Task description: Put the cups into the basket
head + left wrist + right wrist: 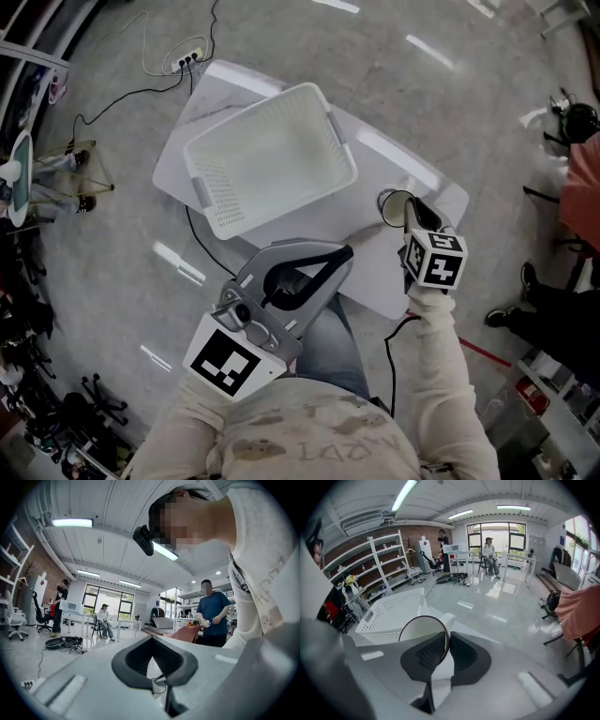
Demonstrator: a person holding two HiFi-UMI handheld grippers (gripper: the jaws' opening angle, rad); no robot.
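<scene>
Jaws of the right gripper [444,651] are seen clamped on one thin wall of a white cup [423,632], which is held on its side with the open mouth turned toward 9 o'clock in the right gripper view. In the head view the cup [392,203] is carried just above the far right part of the white table [375,272], and the white basket [328,122] is found at about 10 o'clock from it, near but apart, with nothing visible inside. No other cup can be made out. The right arm is stretched forward in a pale sleeve [441,347], with the gripper's marker cube turned upward. The left gripper [342,253] is kept close to the body at about 8 o'clock from the cup, pointed toward 2 o'clock and tipped up, since its own view is filled by the room and not the table; its jaws are brought together with nothing between them. Because only one wall is pinched, the cup could be swung or slipped loose by a quick move. The basket's near rim could also be struck if the cup is carried across too low, and the light basket could be pushed along the table.
</scene>
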